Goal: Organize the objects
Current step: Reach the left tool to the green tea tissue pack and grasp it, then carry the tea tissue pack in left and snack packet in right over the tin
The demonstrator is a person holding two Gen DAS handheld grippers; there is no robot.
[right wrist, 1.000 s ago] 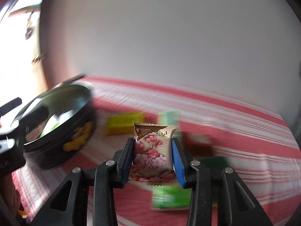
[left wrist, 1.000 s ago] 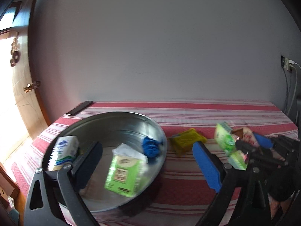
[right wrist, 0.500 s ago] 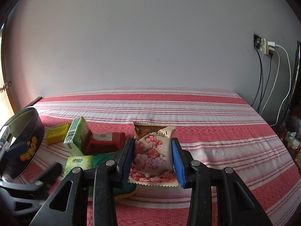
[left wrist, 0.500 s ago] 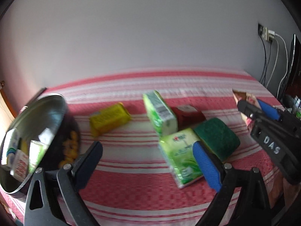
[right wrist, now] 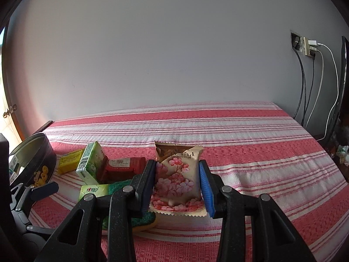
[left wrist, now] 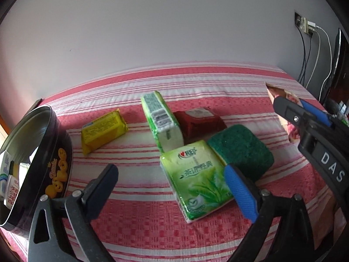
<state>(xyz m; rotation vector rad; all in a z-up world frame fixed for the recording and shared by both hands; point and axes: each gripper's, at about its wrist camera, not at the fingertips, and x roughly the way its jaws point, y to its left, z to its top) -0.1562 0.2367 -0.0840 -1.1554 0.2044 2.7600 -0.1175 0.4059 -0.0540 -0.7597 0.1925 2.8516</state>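
The right gripper (right wrist: 177,180) is clamped on a snack packet (right wrist: 177,174), one black pad and one blue pad pressing its two sides. The packet stands upright above the red-and-white striped cloth (right wrist: 250,152); it is cream with pink blossoms and a brown top, and its print reads upside down as "PU…", the rest too small to make out. In the left wrist view the same gripper enters from 3 o'clock with white letters "DAS" on its black body.

The left gripper (left wrist: 172,185) is spread wide with nothing between its pads, hanging over the cloth. Its blue fingertip (left wrist: 240,192) overlaps the right edge of a green tissue pack (left wrist: 196,183) that lies flat and carries a heart logo, Chinese characters and a drawn tea leaf. Touching that pack at 1 o'clock is a dark green scouring sponge (left wrist: 242,150). At 12 o'clock of the flat pack a second green tissue pack (left wrist: 162,122) stands on its side, barcode facing up, leaning against a red packet (left wrist: 198,122) with a pale label that cannot be read. At 10 o'clock, apart from the cluster, lies a yellow packet (left wrist: 103,130) whose small print is illegible.

At 9 o'clock in the left wrist view sits a round black tin (left wrist: 52,166) with gold script and yellow round shapes on its wall; the lettering is unclear. Inside it show white packs with blue and red print.

On the wall at 2 o'clock a socket (right wrist: 309,45) holds a white charger and several cables.
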